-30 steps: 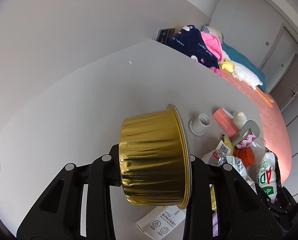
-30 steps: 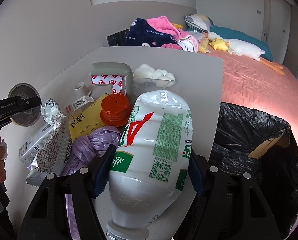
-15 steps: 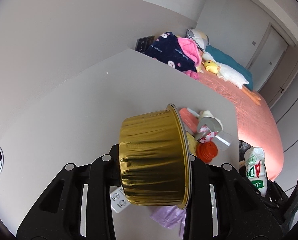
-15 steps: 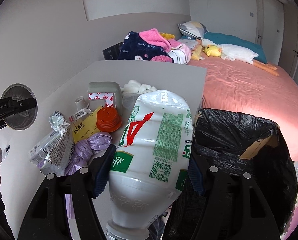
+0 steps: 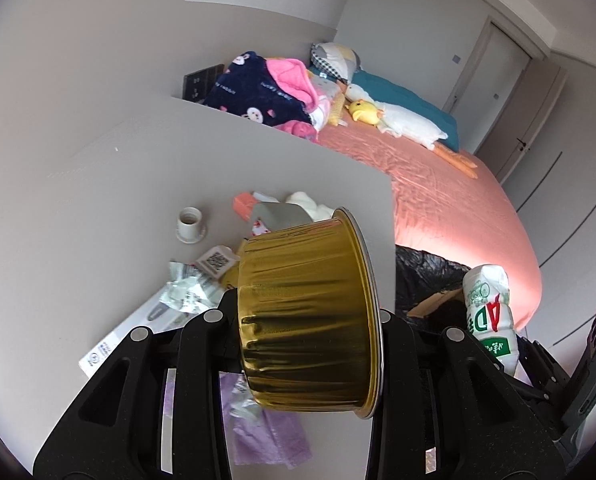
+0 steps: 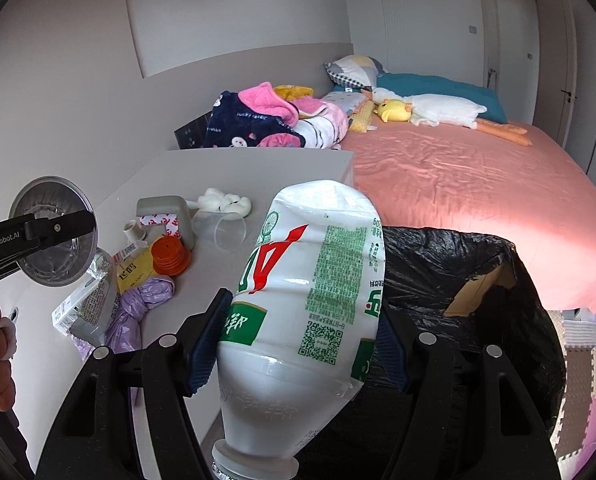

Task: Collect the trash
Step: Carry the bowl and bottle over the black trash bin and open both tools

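- the left gripper [image 5: 310, 316] is clamped on a gold foil cup [image 5: 304, 314], lifted over the table [image 5: 97, 200] and not yet in the bag.
- plenty is left on the table: a silver wrapper [image 6: 95, 300], a purple bag [image 6: 137, 308], an orange lid [image 6: 170, 256], a clear cup [image 6: 225, 232] and cotton balls [image 6: 225, 203].
- the right gripper [image 6: 298, 344] is clamped on a white bottle [image 6: 302, 300], neck toward the camera, near the rim of the black trash bag [image 6: 438, 280] but not dropped.
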A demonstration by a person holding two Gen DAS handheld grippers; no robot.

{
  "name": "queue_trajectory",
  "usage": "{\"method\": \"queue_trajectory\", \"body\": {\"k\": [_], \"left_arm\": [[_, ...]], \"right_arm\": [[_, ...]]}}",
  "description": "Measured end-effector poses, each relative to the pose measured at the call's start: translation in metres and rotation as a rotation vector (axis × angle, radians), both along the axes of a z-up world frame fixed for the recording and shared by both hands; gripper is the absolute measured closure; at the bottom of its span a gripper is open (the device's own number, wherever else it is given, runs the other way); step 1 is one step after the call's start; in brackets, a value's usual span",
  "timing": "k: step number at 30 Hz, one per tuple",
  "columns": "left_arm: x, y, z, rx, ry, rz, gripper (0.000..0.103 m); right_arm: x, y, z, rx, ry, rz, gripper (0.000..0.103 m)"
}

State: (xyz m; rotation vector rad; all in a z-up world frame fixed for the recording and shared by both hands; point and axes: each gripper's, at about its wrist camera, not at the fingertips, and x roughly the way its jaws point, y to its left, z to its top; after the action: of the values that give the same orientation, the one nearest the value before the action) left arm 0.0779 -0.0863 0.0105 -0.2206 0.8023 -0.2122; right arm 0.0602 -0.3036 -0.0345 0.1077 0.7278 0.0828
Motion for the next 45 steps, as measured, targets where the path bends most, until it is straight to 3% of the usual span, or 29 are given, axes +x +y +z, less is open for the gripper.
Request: {"method": "queue_trajectory", "body": {"k": [21, 22, 23, 24, 25, 27, 33, 45], "left_arm": [[0.009, -0.110, -0.021, -0.130, 0.072, -0.333, 0.070], [0.010, -0.115, -0.023, -0.145, 0.084, -0.357, 0.054], [0.010, -0.123, -0.026, -0.161, 0.104, -0.387, 0.020], [0.011, -0.128, -0.028, -0.174, 0.112, -0.404, 0.008], [0.010, -0.134, -0.029, -0.178, 0.101, -0.413, 0.006], [0.008, -0.147, -0.031, -0.152, 0.095, -0.448, 0.006], [0.004, -0.161, -0.035, -0.119, 0.100, -0.478, 0.006], [0.007, -0.133, -0.032, -0.112, 0.072, -0.416, 0.006]], "right_arm": [[-0.009, -0.103, 0.013, 0.123, -0.036, -0.167, 0.035], [-0.011, -0.110, 0.014, 0.133, -0.043, -0.183, 0.035], [-0.012, -0.117, 0.016, 0.147, -0.050, -0.203, 0.035], [-0.012, -0.125, 0.016, 0.160, -0.052, -0.225, 0.032], [-0.013, -0.133, 0.017, 0.170, -0.053, -0.252, 0.029], [-0.015, -0.145, 0.019, 0.171, -0.064, -0.307, 0.020], [-0.016, -0.162, 0.018, 0.174, -0.070, -0.345, 0.020], [-0.011, -0.142, 0.014, 0.168, -0.060, -0.281, 0.020]]}}
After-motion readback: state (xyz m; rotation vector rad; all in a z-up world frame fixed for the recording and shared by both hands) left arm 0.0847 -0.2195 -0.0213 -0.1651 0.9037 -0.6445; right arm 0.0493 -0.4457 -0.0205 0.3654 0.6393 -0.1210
